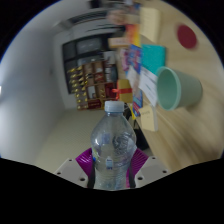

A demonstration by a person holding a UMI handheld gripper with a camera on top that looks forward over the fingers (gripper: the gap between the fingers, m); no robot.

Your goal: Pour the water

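gripper (112,172) fingers closed on the clear water bottle (112,140), red cap on | green cup (180,88) lies ahead on the wooden counter (185,135), well apart | progress: bottle grasped; uncapping and pouring apparently not started

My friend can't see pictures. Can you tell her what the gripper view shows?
A clear plastic water bottle with a red cap sits between the gripper jaws, and the whole scene looks tilted. Beyond it, a green cup rests on a wooden table, with colourful boxes farther back.
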